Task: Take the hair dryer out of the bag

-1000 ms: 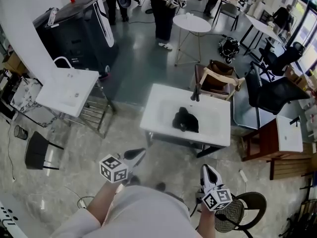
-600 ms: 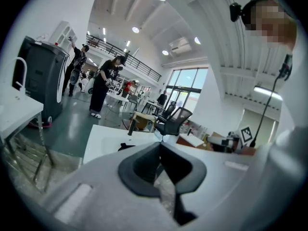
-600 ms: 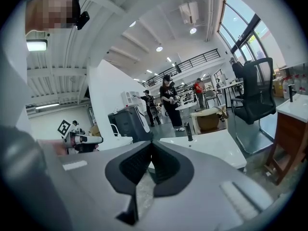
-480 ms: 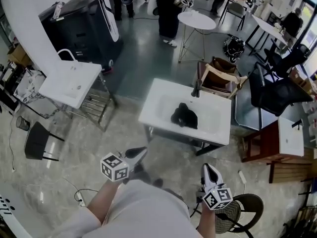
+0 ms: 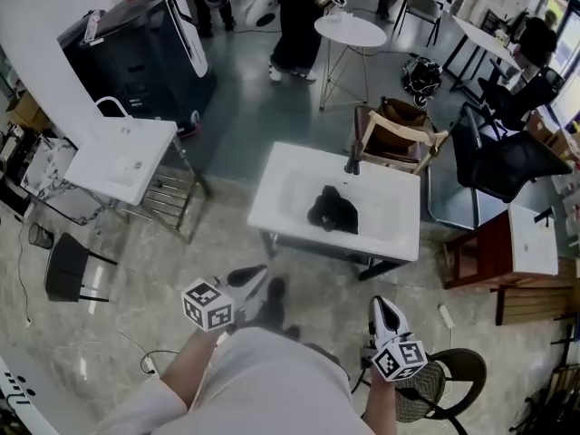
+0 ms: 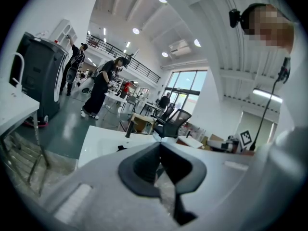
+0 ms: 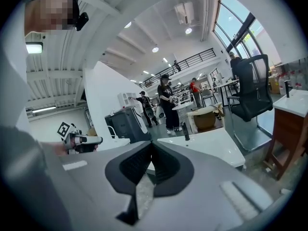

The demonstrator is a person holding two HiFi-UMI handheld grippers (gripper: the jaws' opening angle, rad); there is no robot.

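Note:
A black bag (image 5: 332, 210) lies slumped on the white table (image 5: 381, 234), which has a black faucet (image 5: 352, 159) at its far edge. The hair dryer is not visible. Both grippers hang near my body, well short of the table. My left gripper (image 5: 255, 276) points toward the table with its jaws shut and nothing between them. My right gripper (image 5: 384, 309) is also shut and empty. In the left gripper view the shut jaws (image 6: 160, 146) aim at the table (image 6: 101, 139), with the bag (image 6: 120, 147) a small dark shape. The right gripper (image 7: 151, 146) faces the table (image 7: 211, 146).
A white sink unit (image 5: 122, 161) and a black chair (image 5: 69, 275) stand at left. Behind the table is a wooden chair (image 5: 395, 141). A black office chair (image 5: 503, 166) and a brown cabinet (image 5: 507, 259) stand at right, a round stool (image 5: 444, 390) beside me. People (image 5: 299, 12) stand far back.
The table and bag have shifted a little left and nearer in the head view, and a foot now shows ahead of me. Both grippers stay shut and empty.

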